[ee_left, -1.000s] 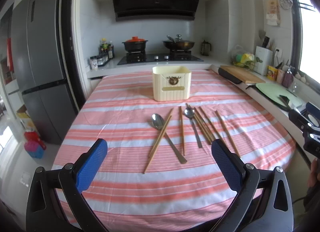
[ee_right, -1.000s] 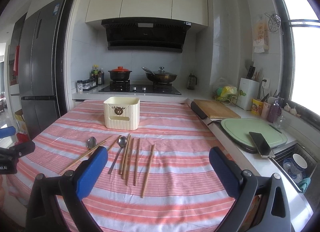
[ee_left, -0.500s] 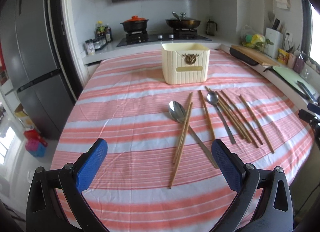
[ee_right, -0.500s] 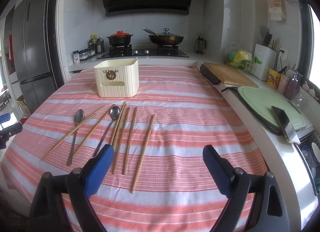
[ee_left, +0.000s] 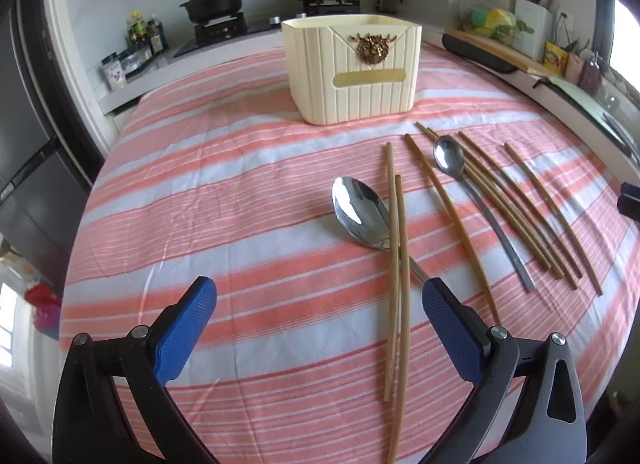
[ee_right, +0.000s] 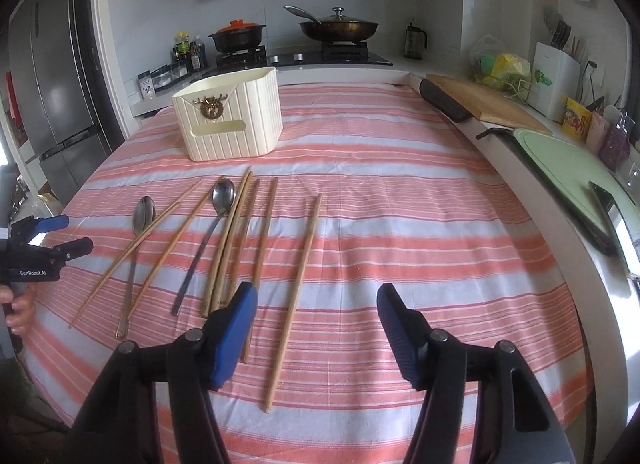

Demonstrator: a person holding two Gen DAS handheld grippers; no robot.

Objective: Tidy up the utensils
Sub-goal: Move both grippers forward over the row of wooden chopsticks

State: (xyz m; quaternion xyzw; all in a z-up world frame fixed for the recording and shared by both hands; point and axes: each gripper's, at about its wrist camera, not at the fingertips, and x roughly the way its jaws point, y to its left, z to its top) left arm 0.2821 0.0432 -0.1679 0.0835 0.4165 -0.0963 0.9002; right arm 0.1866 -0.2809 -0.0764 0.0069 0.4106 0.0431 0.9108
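A cream utensil box (ee_left: 352, 68) stands upright on the striped tablecloth (ee_left: 224, 192); it also shows in the right wrist view (ee_right: 230, 118). Two metal spoons, one large (ee_left: 362, 212) and one smaller (ee_left: 450, 154), lie among several wooden chopsticks (ee_left: 398, 264). My left gripper (ee_left: 320, 328) is open and empty, low over the cloth, with a chopstick pair between its fingers. My right gripper (ee_right: 314, 328) is open and empty, just above the near ends of the chopsticks (ee_right: 300, 272). The left gripper also shows at the left edge of the right wrist view (ee_right: 44, 240).
A stove with a black pot (ee_right: 238, 36) and a pan (ee_right: 338, 26) is behind the table. A wooden board (ee_right: 484, 104), a green mat (ee_right: 572, 168) and a knife (ee_right: 604, 216) lie along the counter on the right. A fridge (ee_right: 52, 76) stands left.
Both grippers have moved forward and down toward the utensils, which now look much closer. The right gripper's jaws have narrowed a little. Nothing on the table has moved.
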